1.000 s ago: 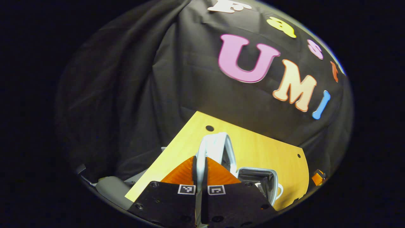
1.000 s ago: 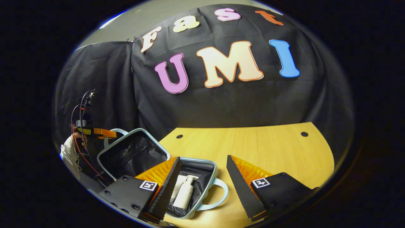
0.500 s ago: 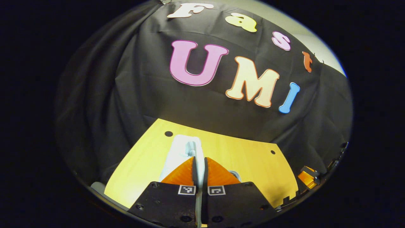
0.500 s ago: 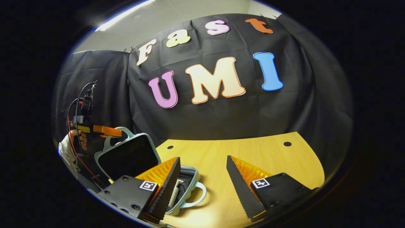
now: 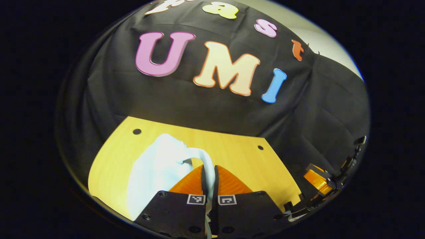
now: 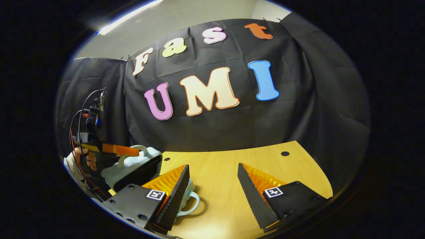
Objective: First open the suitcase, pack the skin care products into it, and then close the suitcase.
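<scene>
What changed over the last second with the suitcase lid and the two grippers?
The left gripper, shut on the lid's handle, swung the suitcase lid down from wide open to nearly closed, hiding the bottles inside. The right gripper stayed open and empty above the table.

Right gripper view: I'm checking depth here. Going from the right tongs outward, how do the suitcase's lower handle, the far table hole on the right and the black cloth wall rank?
1. Pale blue loop handle of the suitcase, beside the right tongs, at their left.
2. Small dark hole in the yellow wooden table, far right.
3. Black cloth wall, behind the table.
</scene>
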Demonstrator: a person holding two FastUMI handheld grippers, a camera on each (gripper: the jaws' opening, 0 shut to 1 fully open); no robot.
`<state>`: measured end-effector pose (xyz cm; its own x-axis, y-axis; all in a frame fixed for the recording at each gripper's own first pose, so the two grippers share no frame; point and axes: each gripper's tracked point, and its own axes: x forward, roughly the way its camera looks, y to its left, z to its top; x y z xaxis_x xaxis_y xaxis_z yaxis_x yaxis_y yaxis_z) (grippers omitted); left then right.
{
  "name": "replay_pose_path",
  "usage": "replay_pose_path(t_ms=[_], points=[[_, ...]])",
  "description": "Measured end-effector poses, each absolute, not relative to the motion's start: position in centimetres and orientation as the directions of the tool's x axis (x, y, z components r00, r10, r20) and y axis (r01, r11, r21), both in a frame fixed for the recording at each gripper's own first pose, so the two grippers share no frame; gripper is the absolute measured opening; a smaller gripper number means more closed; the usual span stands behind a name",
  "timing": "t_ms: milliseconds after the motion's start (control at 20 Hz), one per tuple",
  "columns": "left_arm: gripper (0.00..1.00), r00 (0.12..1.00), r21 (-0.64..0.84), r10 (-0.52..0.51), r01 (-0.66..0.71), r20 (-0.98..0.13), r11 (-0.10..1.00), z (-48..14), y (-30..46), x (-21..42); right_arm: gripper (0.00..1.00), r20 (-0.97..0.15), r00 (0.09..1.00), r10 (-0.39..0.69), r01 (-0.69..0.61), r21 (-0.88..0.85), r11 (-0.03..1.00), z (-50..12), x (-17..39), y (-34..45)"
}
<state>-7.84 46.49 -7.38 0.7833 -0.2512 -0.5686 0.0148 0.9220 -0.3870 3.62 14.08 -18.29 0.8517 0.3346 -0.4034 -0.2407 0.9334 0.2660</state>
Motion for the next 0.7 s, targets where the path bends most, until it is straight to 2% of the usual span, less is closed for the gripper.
replay_pose_path(t_ms=[50,100,150,300,700], points=[[0.00,0.772,-0.388,-0.270,0.033,-0.576,0.921,-8.3,45.0,-7.7,0.93,-0.407,0.854,0.323,-0.230,0.262,0.937,-18.3,3.5,13.3],[0.00,0.757,-0.386,-0.287,0.050,-0.588,0.921,-9.3,43.7,-7.5,0.88,-0.409,0.858,0.311,-0.217,0.259,0.941,-18.2,3.3,12.5],[0.00,0.745,-0.386,-0.304,0.067,-0.594,0.920,-10.2,42.5,-7.4,0.93,-0.414,0.860,0.298,-0.204,0.255,0.945,-18.3,3.2,11.7],[0.00,0.692,-0.401,-0.344,0.086,-0.634,0.912,-13.6,39.2,-7.6,0.93,-0.427,0.866,0.260,-0.171,0.236,0.957,-18.4,2.9,9.4],[0.00,0.570,-0.349,-0.348,0.111,-0.745,0.930,-23.1,34.6,-9.1,0.93,-0.462,0.871,0.168,-0.099,0.171,0.980,-18.8,1.4,4.3]])
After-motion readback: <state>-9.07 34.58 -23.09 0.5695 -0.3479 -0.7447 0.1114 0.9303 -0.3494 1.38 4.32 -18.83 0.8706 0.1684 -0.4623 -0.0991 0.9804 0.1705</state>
